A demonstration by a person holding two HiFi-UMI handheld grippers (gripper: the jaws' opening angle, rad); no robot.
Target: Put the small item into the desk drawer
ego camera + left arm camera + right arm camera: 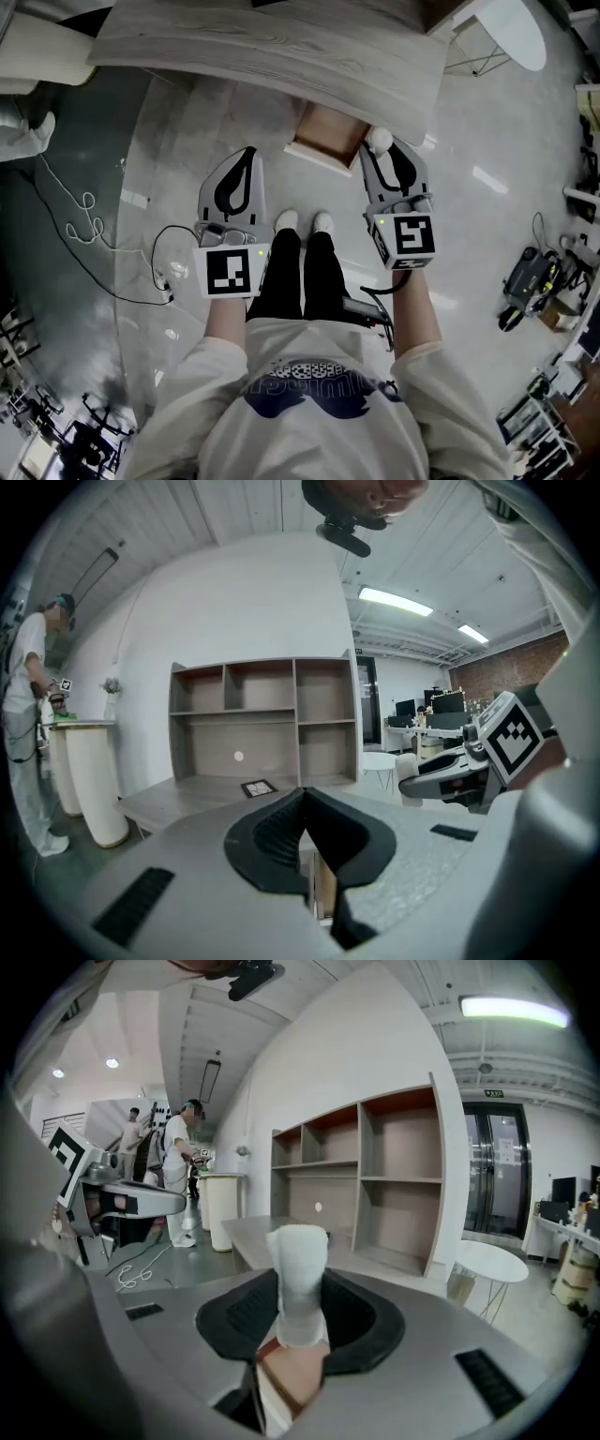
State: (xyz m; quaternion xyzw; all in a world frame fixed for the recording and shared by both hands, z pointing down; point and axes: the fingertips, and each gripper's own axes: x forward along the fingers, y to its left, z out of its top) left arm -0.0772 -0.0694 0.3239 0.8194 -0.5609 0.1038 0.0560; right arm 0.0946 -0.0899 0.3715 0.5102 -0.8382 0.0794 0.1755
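Between part-open right gripper (300, 1277) jaws, small white item (300, 1293).

The drawer (325, 133) shows only its front part; the rest runs under the front edge of the desk (272, 47). The lower end of the white item (299, 1279) disappears between the jaws of the right gripper (298, 1333). The desk's far edge is cut off at the top of the head view.

Desk (272, 47): one. Drawer (328, 136), open under desk: one. Before desk, two: left gripper (250, 152), right gripper (384, 155). Small white item (298, 1283): one. Shelf unit (262, 719) on desk: one. Round table (487, 1265) beside desk: one.
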